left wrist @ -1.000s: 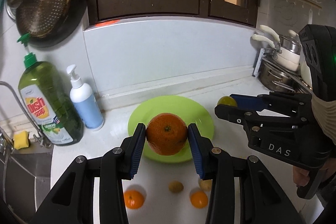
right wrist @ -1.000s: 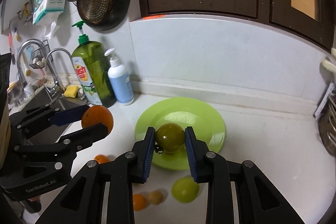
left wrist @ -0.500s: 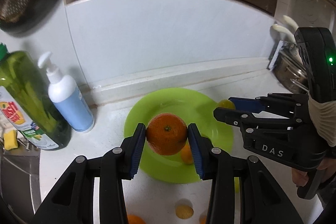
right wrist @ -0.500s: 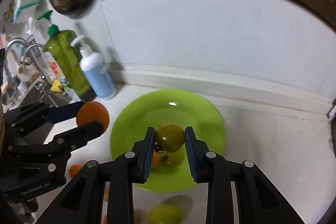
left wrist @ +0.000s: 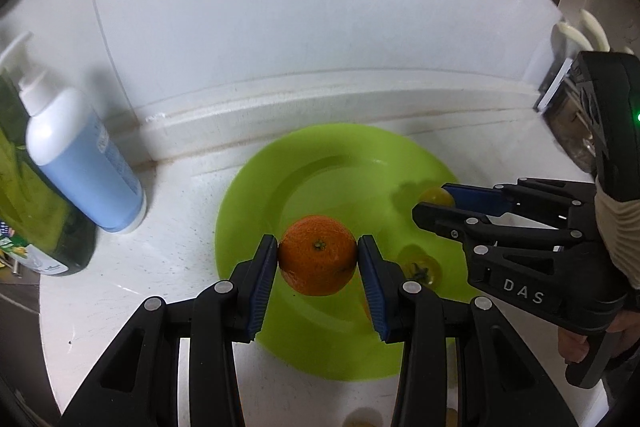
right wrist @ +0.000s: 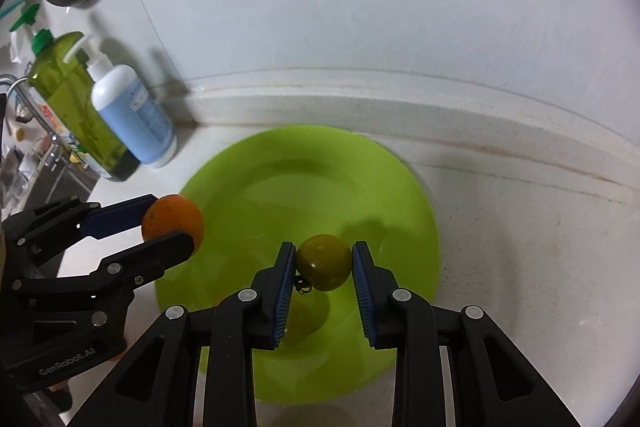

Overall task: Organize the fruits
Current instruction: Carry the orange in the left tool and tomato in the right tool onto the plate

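Only the left view shows a small fruit (left wrist: 420,265) (stem up) lying on the plate (left wrist: 256,195).

Left tool (left wrist: 317,259) and right tool (right wrist: 323,263) are each clamped on something, angled downward side by side.

I see, left wrist view: left gripper (left wrist: 317,261) jaws clamping an orange (left wrist: 317,261) over a green plate (left wrist: 256,211) on the white bench (left wrist: 132,287); right gripper (left wrist: 434,205) holding a small yellowish fruit (left wrist: 434,195), possibly a tomato; blue pump bottle (left wrist: 80,159) at left.
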Tool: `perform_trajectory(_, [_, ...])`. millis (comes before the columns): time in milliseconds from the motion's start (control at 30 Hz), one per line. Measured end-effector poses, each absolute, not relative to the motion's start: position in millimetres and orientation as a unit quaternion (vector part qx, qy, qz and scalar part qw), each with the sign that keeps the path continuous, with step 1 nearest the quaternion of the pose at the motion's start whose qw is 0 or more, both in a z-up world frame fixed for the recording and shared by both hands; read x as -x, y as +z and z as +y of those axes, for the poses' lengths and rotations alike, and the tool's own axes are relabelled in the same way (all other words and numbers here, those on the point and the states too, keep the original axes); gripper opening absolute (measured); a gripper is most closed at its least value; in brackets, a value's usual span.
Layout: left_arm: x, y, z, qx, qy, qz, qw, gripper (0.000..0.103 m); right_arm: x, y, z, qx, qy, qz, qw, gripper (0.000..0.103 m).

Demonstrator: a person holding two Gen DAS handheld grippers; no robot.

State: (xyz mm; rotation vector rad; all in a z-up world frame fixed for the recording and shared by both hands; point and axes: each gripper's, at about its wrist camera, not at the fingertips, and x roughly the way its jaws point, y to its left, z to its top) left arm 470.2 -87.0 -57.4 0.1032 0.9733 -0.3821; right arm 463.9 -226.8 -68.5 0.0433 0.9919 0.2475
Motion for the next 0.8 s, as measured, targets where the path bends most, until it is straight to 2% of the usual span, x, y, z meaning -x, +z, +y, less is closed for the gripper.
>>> perform_trajectory(800, [-485, -88, -92, -0.044, -0.178, 0.507, 0.842, 0.041, -477, -89, -226, -0.018, 0.118, 0.509, 0.852, 0.03])
